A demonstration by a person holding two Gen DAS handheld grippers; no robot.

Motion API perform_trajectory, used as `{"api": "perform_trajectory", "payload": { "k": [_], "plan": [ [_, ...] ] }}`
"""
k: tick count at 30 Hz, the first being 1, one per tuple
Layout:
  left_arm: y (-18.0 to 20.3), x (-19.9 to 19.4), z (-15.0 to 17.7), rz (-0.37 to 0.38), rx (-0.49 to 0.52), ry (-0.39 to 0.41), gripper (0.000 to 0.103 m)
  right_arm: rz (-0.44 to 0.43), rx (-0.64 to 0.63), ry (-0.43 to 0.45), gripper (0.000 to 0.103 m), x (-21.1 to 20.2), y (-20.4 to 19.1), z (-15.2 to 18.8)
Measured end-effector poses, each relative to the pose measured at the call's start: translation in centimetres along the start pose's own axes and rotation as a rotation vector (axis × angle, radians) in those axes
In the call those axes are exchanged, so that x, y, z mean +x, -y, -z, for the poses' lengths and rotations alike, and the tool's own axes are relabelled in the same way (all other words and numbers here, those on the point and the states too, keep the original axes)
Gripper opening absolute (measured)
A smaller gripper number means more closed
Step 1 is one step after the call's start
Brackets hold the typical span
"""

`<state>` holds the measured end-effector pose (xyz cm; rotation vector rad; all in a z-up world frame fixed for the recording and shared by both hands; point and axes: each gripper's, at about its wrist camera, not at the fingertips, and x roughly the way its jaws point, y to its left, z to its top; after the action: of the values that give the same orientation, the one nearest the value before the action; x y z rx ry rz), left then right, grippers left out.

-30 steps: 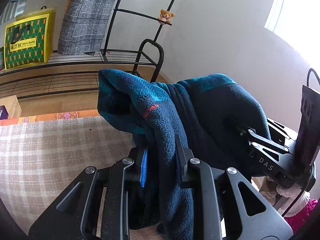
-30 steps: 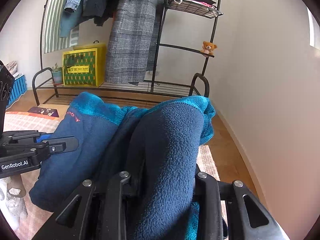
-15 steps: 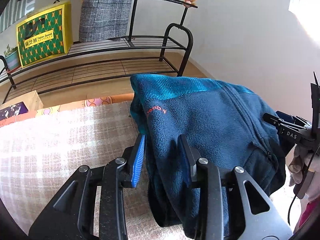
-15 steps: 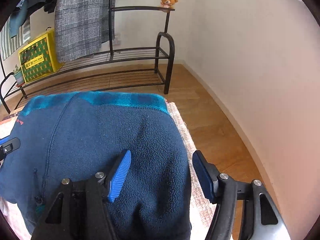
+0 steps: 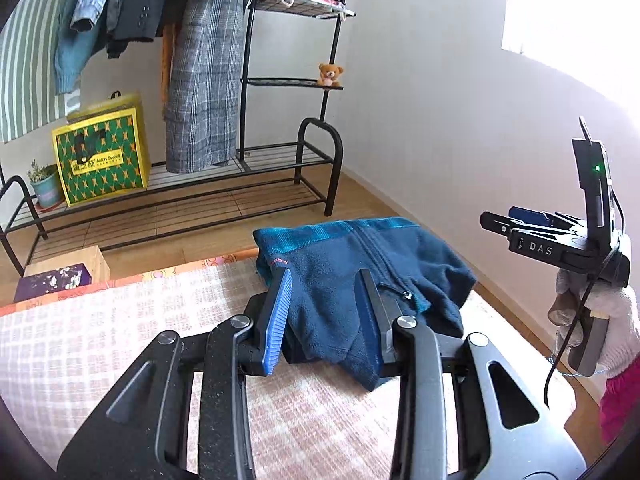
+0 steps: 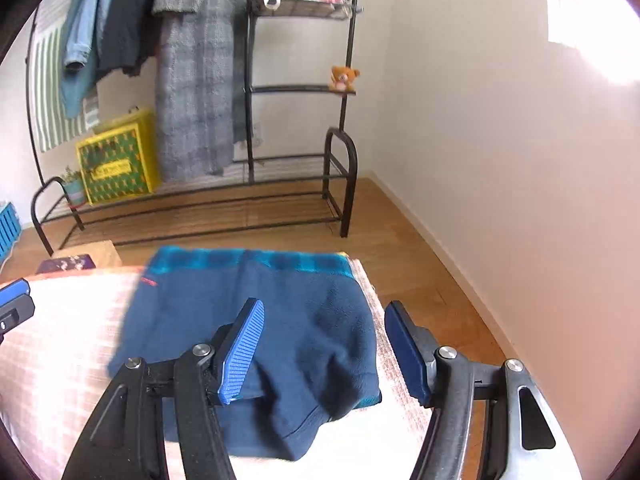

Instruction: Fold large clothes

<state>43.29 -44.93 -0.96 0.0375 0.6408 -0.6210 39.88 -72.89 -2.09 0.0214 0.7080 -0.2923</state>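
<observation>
A dark blue fleece jacket with a teal band lies folded in a compact stack at the far right corner of the checked cloth surface. It also shows in the right wrist view. My left gripper is open, its blue pads either side of the jacket's near edge, holding nothing. My right gripper is open and empty above the jacket's near right part. In the left wrist view the right gripper hangs lifted at the right, held by a gloved hand.
A black metal clothes rack with hanging coats, a yellow-green bag, a potted plant and a small teddy bear stands behind. A box sits on the wooden floor. The white wall is close on the right.
Both grippers held the jacket lifted, then laid it folded on the cloth and opened. Both have since drawn back and up; the right one rose clear.
</observation>
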Motion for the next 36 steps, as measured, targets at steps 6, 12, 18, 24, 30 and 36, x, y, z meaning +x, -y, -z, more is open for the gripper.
{"api": "perform_trajectory", "payload": {
  "k": [6, 12, 18, 24, 30, 36],
  "plan": [
    [1.9, -10.4, -0.4, 0.004, 0.042, 0.087, 0.033, -0.044, -0.018, 0.085, 0.065, -9.9, -2.8, -1.1],
    [2.7, -20.2, 0.8, -0.009, 0.085, 0.152, 0.033, -0.021, -0.032, 0.14, 0.068, -18.9, -5.8, -0.1],
    [2.7, -28.1, 4.0, 0.007, 0.119, 0.167, 0.033, -0.019, -0.05, 0.17, 0.077, -26.5, -9.6, 3.2],
    [2.4, -32.8, 7.9, 0.018, 0.118, 0.169, 0.033, -0.022, -0.037, 0.167, 0.078, -30.8, -12.1, 7.7],
    [2.1, -34.8, 11.5, 0.014, 0.127, 0.144, 0.039, -0.011, -0.004, 0.19, 0.086, -32.4, -13.2, 11.5],
    [1.9, -34.7, 14.4, 0.006, 0.141, 0.132, 0.066, -0.011, 0.03, 0.203, 0.092, -32.3, -14.0, 14.3]
  ]
}}
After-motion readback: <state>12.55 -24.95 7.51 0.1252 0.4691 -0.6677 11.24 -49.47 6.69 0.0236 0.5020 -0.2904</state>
